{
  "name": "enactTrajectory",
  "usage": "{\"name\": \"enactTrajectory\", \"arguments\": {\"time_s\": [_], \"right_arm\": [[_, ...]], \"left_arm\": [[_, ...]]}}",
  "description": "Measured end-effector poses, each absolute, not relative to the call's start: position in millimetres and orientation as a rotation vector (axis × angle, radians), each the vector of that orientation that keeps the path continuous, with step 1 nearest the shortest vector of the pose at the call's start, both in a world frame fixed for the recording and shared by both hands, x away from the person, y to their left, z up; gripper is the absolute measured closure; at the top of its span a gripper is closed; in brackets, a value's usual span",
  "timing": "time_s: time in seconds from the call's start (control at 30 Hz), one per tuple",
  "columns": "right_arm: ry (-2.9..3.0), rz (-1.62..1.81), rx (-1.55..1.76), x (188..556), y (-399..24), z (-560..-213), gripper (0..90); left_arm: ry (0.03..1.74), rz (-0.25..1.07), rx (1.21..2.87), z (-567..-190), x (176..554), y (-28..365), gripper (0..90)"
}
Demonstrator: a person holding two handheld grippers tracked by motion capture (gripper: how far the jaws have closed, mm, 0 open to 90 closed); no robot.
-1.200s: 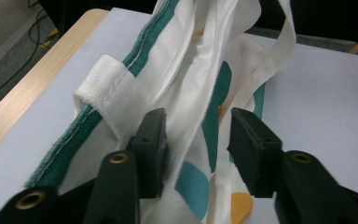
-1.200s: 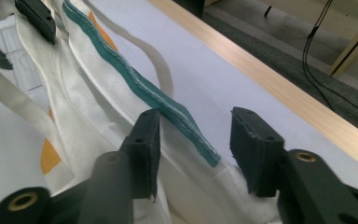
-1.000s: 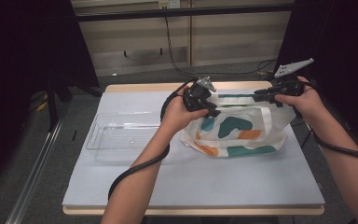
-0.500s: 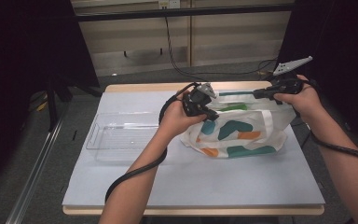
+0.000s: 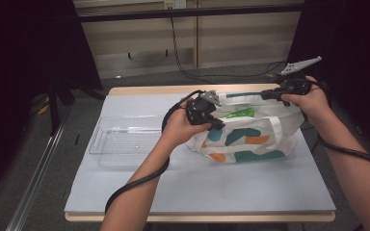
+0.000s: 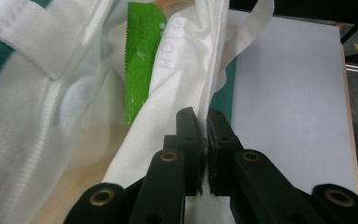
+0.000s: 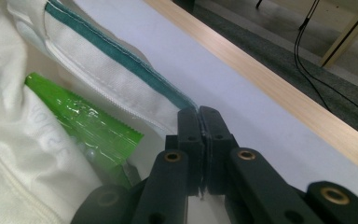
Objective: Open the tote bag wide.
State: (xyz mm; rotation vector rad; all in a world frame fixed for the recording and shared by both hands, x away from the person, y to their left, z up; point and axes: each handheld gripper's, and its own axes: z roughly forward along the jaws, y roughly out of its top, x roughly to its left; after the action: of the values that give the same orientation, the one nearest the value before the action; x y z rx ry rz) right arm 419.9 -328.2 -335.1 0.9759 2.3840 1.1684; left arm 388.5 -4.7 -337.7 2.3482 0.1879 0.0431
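A white tote bag (image 5: 255, 137) with teal and orange patches lies on the table, its mouth held apart. My left gripper (image 5: 218, 125) is shut on the bag's near rim (image 6: 186, 93), with the fabric pinched between its pads. My right gripper (image 5: 266, 94) is shut on the far, teal-edged rim (image 7: 135, 74) at the bag's right end. A green plastic packet (image 5: 238, 114) lies inside the bag, beside the white lining (image 6: 140, 60) and just left of the right gripper's jaws (image 7: 88, 126).
A clear plastic tray (image 5: 125, 139) stands on the table to the left of the bag. The pale blue table mat (image 5: 221, 187) stretches in front of the bag to the wooden edge (image 7: 279, 74). Cables trail from both grippers.
Both grippers have closed on the bag's rim. The bag's mouth stands a little wider and its right side sits higher. The hands have hardly moved.
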Motion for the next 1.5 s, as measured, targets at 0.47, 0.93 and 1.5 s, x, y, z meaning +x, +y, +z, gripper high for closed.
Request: {"name": "enactTrajectory", "arguments": {"time_s": [0.47,0.93,1.5], "right_arm": [[2.344,1.141,1.024,425,-325,-339,88.0],[2.342,1.152,1.038,424,-326,-342,88.0],[2.321,1.103,1.083,434,-318,-350,87.9]], "left_arm": [[0.179,0.021,2.340,-341,381,-1,85.8],[0.206,-0.045,2.316,-335,382,1,86.8],[0.201,-0.090,2.315,-351,376,6,86.7]]}}
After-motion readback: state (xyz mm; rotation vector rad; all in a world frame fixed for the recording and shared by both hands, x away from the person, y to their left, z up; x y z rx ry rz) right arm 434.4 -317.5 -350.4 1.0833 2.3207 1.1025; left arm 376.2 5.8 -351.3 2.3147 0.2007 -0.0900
